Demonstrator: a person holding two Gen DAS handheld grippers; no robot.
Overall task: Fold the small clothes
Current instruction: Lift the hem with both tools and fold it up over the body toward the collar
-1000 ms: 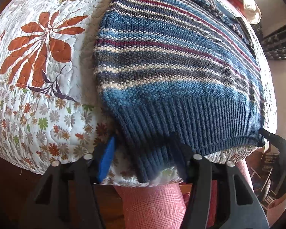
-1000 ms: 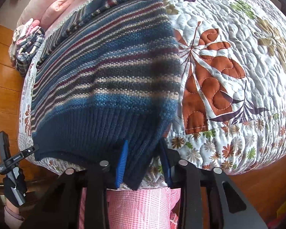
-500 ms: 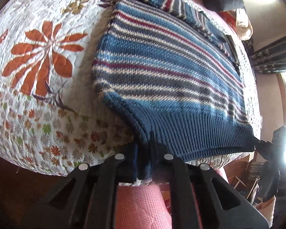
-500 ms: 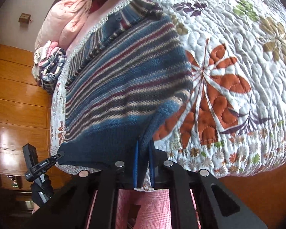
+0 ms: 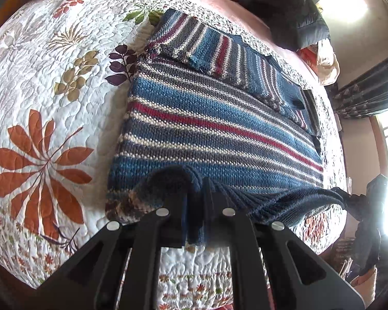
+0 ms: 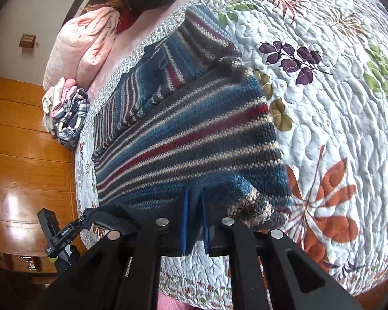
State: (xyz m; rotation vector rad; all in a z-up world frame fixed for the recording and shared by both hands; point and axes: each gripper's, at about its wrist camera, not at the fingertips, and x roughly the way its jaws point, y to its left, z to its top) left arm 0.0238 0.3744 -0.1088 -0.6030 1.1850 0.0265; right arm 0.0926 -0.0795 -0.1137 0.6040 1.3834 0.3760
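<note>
Both the left gripper [image 5: 194, 204] and the right gripper [image 6: 194, 214] have fingers clamped on the near navy ribbed hem of the blue striped knit sweater [image 5: 207, 129], lifted off the floral quilted bed [image 5: 51, 90].

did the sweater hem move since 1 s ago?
Yes. The hem, pinched in both claws, has lifted off the quilt's near edge and travelled up over the sweater body, toward the collar.
</note>
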